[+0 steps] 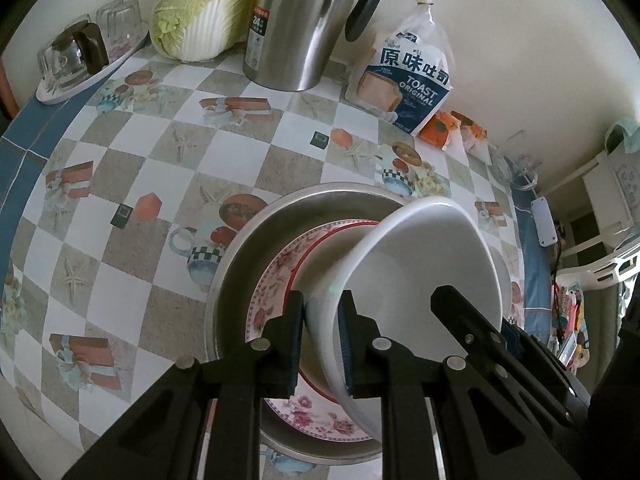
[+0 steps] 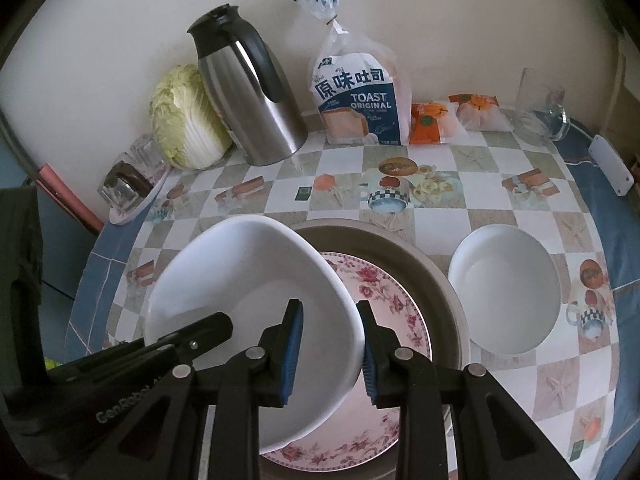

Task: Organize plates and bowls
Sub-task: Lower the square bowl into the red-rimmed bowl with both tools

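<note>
Both tongs grip one white bowl, tilted above the floral plate that lies in a metal pan. The left tongs are nearly closed on the bowl's rim, one pad inside, one outside. The right tongs clamp the opposite rim the same way. In the left view the bowl opens rightward; in the right view it opens toward the camera, with its rim raised at the far side. Only the right view shows a second white bowl upright on the counter, just right of the pan
</note>
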`<state>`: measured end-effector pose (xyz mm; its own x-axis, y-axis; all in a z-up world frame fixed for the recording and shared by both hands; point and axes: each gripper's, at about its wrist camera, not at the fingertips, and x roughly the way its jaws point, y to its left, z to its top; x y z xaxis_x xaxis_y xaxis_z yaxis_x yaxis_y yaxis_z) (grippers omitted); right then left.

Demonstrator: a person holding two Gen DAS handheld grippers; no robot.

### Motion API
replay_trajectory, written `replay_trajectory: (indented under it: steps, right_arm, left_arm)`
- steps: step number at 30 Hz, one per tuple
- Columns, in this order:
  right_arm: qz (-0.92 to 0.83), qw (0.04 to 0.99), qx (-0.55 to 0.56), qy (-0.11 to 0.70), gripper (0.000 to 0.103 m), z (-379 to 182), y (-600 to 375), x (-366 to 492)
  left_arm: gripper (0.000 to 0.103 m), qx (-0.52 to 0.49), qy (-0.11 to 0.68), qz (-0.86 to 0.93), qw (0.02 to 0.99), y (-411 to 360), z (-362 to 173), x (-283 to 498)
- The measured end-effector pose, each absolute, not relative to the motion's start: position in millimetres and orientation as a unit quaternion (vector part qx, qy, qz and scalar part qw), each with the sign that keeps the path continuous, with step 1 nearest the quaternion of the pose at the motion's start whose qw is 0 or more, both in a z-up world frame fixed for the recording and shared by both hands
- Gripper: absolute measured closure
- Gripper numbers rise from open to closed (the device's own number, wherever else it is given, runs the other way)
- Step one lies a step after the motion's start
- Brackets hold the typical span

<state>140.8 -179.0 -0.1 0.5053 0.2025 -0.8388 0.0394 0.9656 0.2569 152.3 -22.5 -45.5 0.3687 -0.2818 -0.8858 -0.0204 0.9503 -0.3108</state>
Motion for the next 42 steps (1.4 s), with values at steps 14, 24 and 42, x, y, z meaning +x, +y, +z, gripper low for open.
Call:
replay_trajectory:
  steps: [14,24,42]
  right_arm:
    - [0.046,0.862,0.126,0.489,0.073,0,-180,144]
    - [0.046,0.862,0.137,0.486,0.073,2,-185,144]
    - [0.044,0.860,0.145,0.486,0.087,-7,-190,145]
  left_arm:
    - [0.086,-0.079,0.559,-0.073,0.822,-35,-44,152]
    - [0.086,-0.055,0.557,-0.067,0.826,-41,-40,151]
    - [0.082,-0.108,0.560,-0.084,0.817,-30,-41,153]
